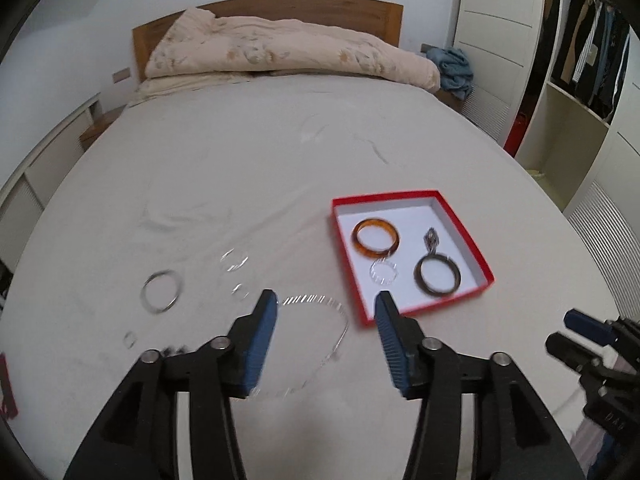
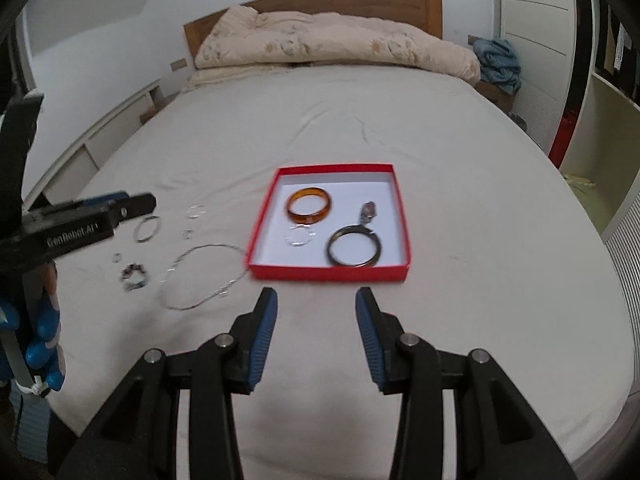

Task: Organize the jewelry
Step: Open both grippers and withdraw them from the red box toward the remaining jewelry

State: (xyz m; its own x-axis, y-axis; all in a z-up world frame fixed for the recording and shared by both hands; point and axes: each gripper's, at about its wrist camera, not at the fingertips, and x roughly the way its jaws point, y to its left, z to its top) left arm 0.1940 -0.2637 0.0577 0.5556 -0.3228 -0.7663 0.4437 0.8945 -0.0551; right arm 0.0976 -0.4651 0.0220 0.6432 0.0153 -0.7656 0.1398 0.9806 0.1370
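Both tools hung above the near part of the bed [image 2: 460, 160], empty. The left hand-held gripper [image 1: 326, 306] had its jaws apart with nothing between them; the right hand-held gripper [image 2: 316, 300] was likewise apart and empty. The red box [image 2: 400, 270] lay on the sheet and already held an amber bangle [image 2: 308, 205], a dark bangle [image 2: 354, 249], a clear ring [image 2: 299, 237] and a small pendant [image 2: 369, 212]. Left of the box, loose on the sheet, lay a thin chain necklace [image 2: 200, 276], a silver bangle [image 2: 147, 229], a beaded bracelet [image 2: 135, 275] and a few small rings. The necklace, nearest the box, seemed the sensible next pick: the pads should pinch one strand low against the sheet, lift slowly so that the chain trailed free, and lower it into the open right part of the box.
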